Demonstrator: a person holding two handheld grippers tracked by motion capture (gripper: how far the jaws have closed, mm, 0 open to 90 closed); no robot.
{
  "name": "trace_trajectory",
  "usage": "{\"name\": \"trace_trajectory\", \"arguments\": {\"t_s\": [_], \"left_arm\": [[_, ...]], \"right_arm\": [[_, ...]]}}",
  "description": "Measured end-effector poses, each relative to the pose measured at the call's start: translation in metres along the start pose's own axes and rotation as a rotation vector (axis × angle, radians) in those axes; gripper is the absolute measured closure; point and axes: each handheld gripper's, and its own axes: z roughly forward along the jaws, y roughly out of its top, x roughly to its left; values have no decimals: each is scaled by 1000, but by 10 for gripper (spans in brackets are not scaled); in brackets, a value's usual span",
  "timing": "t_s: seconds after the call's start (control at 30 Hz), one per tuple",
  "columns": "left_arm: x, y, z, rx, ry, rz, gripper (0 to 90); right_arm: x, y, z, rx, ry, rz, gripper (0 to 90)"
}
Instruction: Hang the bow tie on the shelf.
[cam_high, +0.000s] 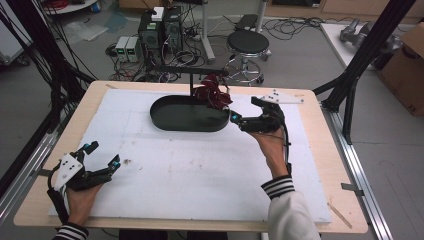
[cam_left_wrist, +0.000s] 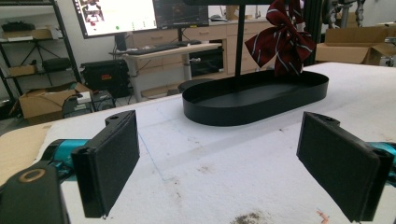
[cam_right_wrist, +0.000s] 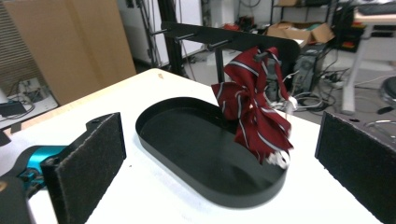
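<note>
While the red striped bow (cam_high: 212, 95) hung from a peg of the black rack (cam_high: 192, 75) at the upper middle of the high view, its lower ends drooped over the far right end of the black oval tray (cam_high: 172, 120), just above the tray floor as far as the angle allowed one to judge. In the right gripper view the bow (cam_right_wrist: 254, 109) sat at the centre of the frame, with white tips showing at its side and bottom, and the tray (cam_right_wrist: 154, 135) spread below and to the left of it. The right gripper (cam_high: 245, 112) was just right of the tray's right end in the high view, pointing left toward the bow; its jaws stood wide apart with nothing between them, and the bow lay clear beyond them. The left gripper (cam_high: 102, 155) rested at the lower left of the high view on the white foam mat (cam_high: 200, 175), well apart from the tray, its jaws likewise spread wide and empty. In the left gripper view the tray (cam_left_wrist: 224, 112) and the bow (cam_left_wrist: 282, 39) appeared farther off, toward the upper right of the frame. A small dark smudge (cam_high: 127, 161) marked the mat just right of the left gripper.
</note>
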Motion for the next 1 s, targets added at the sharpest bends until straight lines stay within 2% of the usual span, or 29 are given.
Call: {"name": "trace_trajectory", "arguments": {"t_s": [0.13,0.27,0.33,0.5,0.6,0.73,0.8,1.0], "left_arm": [[0,0,0,0,-2,-4,134],[1,0,0,0,-5,-4,134],[1,0,0,1,-5,-6,134],[1,0,0,0,-2,-12,134],[1,0,0,-3,-2,-14,134],[1,0,-1,-4,-1,-14,133],[1,0,-1,-9,-2,-12,133],[1,-1,-2,-12,-5,-10,133]], "right_arm": [[12,-23,-30,-73,-61,-23,6],[28,-59,-58,-141,-143,-32,6],[35,-75,-67,-173,-185,-59,6],[44,-112,-78,-228,-256,-60,6],[43,-126,-77,-217,-280,-64,6],[41,-141,-72,-208,-286,-51,6],[40,-144,-69,-177,-283,-59,6],[38,-150,-63,-153,-292,-50,6]]}}
